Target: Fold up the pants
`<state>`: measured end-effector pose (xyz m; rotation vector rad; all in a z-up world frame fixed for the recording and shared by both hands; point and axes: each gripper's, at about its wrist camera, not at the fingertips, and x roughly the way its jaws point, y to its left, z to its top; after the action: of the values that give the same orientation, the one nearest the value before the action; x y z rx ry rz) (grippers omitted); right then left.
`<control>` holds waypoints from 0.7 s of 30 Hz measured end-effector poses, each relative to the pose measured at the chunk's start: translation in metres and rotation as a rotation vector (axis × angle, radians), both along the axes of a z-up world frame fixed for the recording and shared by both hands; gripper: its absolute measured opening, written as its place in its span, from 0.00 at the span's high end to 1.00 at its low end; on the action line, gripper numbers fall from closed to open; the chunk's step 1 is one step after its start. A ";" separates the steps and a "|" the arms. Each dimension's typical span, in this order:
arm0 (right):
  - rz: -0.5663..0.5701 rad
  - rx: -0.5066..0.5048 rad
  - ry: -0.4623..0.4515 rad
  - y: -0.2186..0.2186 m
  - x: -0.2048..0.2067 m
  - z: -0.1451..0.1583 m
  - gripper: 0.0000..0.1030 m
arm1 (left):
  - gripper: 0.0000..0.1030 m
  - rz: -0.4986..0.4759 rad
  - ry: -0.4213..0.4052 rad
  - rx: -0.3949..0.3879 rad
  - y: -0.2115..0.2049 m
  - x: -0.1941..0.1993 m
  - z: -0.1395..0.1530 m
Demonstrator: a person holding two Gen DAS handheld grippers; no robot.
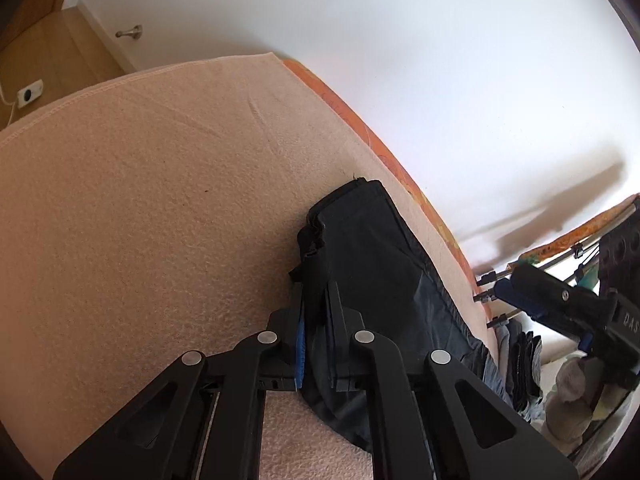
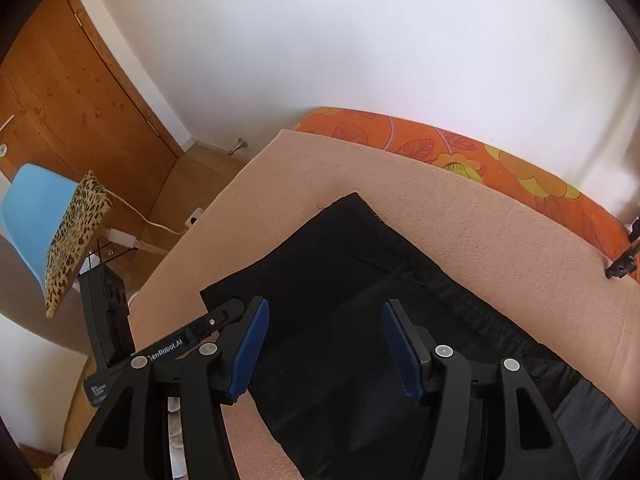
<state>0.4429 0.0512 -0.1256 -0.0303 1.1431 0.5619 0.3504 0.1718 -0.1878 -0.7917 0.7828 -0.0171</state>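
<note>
Black pants (image 2: 352, 280), smooth and folded into a flat slab (hem stitched), lie on a nubby peach blanket (image 1: 140, 200). The left gripper (image 1: 316, 340) pinches their edge; the right gripper (image 2: 324, 344) hovers spread above them.

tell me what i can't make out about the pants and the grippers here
- Left wrist view: the pants fabric inside the left gripper is hidden by its jaws.
- Right wrist view: the pants' near end runs off the bottom edge, behind the open right gripper.
- Left wrist view: the right gripper's jaws are cut off.
</note>
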 end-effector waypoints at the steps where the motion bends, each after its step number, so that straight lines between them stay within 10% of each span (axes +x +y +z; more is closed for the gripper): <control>1: -0.002 0.005 0.024 0.007 0.009 -0.005 0.38 | 0.94 -0.021 -0.016 0.029 -0.005 0.000 0.003; 14: -0.013 -0.028 0.205 0.078 0.069 -0.074 0.37 | 0.94 -0.230 -0.097 0.275 -0.052 0.006 0.023; 16: -0.002 -0.076 0.214 0.083 0.066 -0.082 0.69 | 0.94 -0.231 -0.100 0.288 -0.054 0.006 0.025; 21: -0.007 -0.056 0.231 0.078 0.062 -0.087 0.94 | 0.85 -0.208 -0.106 0.363 -0.056 0.000 0.032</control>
<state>0.5046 0.1290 -0.2130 -0.0099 1.3834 0.5362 0.3500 0.1154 -0.1557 -0.3605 0.7376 -0.0997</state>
